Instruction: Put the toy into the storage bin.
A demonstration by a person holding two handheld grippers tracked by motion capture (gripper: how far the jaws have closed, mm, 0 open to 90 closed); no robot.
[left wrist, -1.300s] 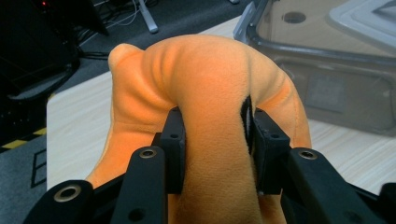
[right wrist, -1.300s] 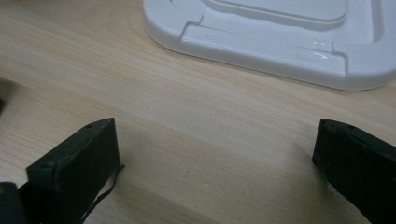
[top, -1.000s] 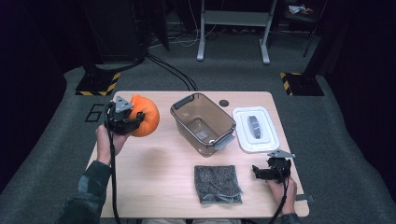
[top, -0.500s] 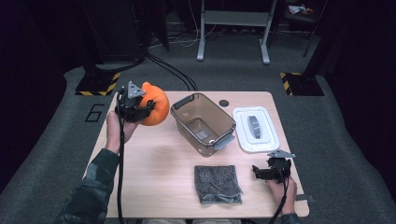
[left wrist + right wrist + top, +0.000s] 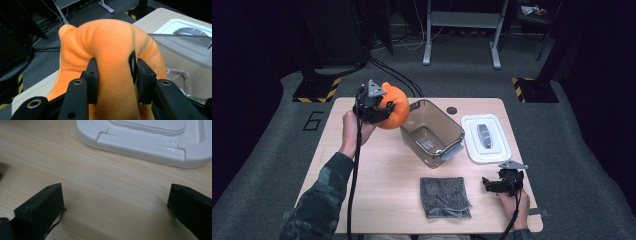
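Observation:
An orange plush pumpkin [image 5: 394, 106] hangs above the table's back left, just left of the clear plastic bin [image 5: 432, 132]. My left gripper [image 5: 374, 106] is shut on it; in the left gripper view both pads squeeze a fold of the orange plush [image 5: 112, 50]. The bin stands open with nothing inside, and its rim [image 5: 180, 41] shows beyond the plush. My right gripper [image 5: 492, 184] rests low near the table's front right, jaws wide open over bare wood [image 5: 112, 192]. The white lid [image 5: 485, 137] lies flat right of the bin, and its near edge [image 5: 140, 142] lies ahead of the right jaws.
A folded grey cloth [image 5: 444, 196] lies at the table's front middle, left of my right gripper. A small dark disc [image 5: 452, 110] sits near the table's back edge. Beyond the table are a dark floor, cables and stand legs [image 5: 427, 55].
My left gripper has carried the orange pumpkin up and to the right, from the table's left side to just beside the bin. The right gripper has kept still.

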